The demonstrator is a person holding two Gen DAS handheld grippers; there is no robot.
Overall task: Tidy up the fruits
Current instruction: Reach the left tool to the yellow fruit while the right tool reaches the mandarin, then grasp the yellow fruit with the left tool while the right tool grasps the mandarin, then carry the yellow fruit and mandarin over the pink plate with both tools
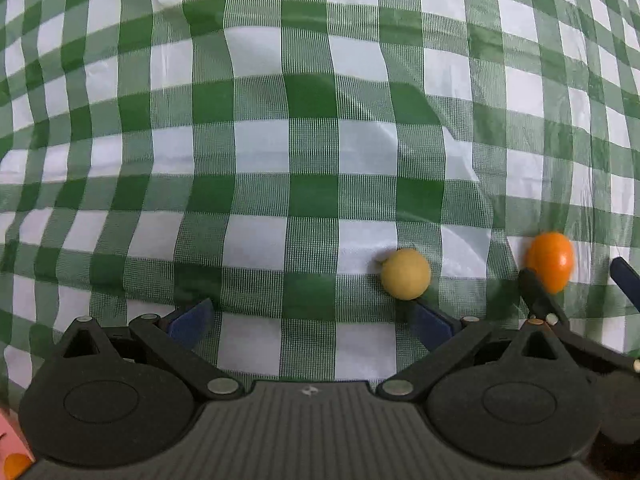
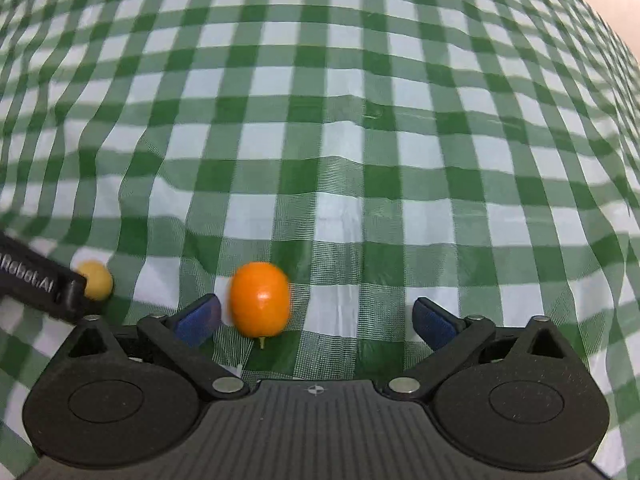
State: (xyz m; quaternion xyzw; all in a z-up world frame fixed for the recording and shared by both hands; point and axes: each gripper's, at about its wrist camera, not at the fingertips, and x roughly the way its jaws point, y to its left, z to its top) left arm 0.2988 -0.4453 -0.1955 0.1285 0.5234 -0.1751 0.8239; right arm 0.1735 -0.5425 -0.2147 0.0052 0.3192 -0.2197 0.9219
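Both grippers (image 1: 310,322) (image 2: 316,320) gape empty over a wrinkled green-checked cloth (image 2: 360,160) bearing two fruits.

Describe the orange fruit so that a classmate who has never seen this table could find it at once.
Start at the green-and-white checked cloth. Close before the right gripper lies the orange fruit; its paler yellow neighbour is smaller.

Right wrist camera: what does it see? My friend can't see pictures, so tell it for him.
An orange fruit sits on a green-and-white checked cloth between the open right claw fingers, close to the left one. A small yellow fruit lies further left, beside the other claw's arm.
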